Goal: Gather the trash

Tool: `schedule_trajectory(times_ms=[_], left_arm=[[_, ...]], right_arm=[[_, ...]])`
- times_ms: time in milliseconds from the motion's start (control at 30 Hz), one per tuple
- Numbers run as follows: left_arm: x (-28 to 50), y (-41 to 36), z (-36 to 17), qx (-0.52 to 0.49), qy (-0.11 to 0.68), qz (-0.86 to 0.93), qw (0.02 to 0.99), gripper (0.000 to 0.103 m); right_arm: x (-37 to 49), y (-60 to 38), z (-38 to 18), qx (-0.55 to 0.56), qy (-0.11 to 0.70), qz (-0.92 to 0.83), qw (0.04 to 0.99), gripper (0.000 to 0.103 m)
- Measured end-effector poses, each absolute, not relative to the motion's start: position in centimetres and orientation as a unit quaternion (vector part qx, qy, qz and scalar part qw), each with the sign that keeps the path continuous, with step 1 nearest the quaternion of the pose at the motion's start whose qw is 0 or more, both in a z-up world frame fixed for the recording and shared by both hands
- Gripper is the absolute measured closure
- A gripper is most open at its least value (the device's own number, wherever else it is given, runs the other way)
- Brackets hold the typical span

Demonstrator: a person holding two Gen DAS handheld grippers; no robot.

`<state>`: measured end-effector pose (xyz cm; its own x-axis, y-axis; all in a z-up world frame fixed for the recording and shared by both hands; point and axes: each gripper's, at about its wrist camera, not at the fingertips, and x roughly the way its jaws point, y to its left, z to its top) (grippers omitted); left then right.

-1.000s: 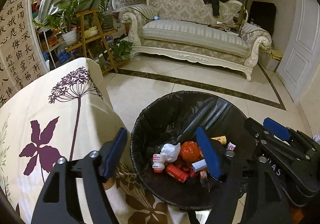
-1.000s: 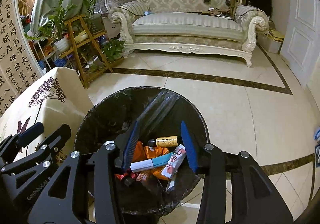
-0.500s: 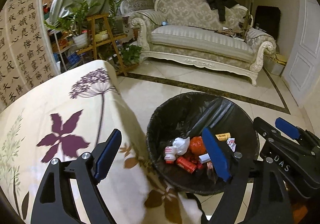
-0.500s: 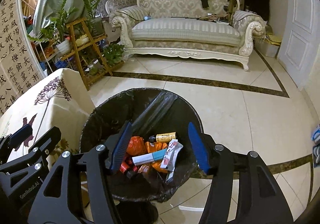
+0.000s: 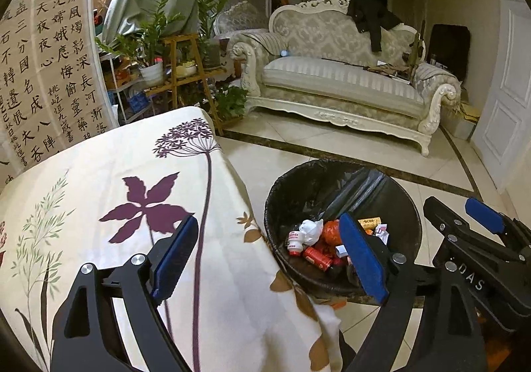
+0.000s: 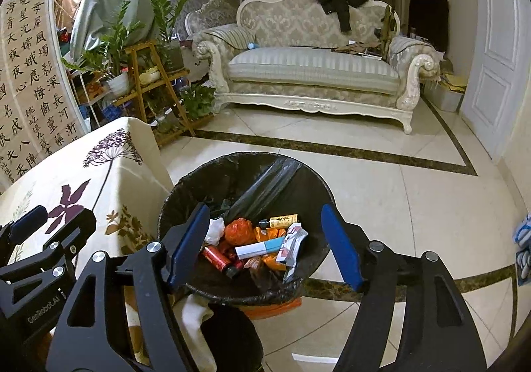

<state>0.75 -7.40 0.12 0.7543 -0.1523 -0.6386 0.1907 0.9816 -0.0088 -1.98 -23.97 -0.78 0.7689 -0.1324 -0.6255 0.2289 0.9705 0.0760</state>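
A bin lined with a black bag stands on the floor beside the table. It holds several pieces of trash: an orange wrapper, a red can, a white-and-blue box, a small bottle and crumpled white paper. My left gripper is open and empty, over the table's corner and the bin's near left rim. My right gripper is open and empty above the bin. The right gripper also shows at the right of the left wrist view.
The table wears a cream cloth with purple flowers that hangs down next to the bin. An ornate sofa stands across the tiled floor. A wooden plant stand and a calligraphy screen are at the left. A white door is at the right.
Both grippers have risen and drawn back from the bin. The left one has swung left, so more of the tablecloth shows. Both stay open and empty.
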Motion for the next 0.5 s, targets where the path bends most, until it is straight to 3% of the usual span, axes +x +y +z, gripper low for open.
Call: schedule_trajectory(times_ms=[500], left_arm=[[-1.3, -5.7, 1.3, 0.016, 0.319, -0.088, 0.943, 0.019]], right_arm=[[-4.7, -22.4, 0.8, 0.062, 0.306, -0.089, 0.946, 0.033]])
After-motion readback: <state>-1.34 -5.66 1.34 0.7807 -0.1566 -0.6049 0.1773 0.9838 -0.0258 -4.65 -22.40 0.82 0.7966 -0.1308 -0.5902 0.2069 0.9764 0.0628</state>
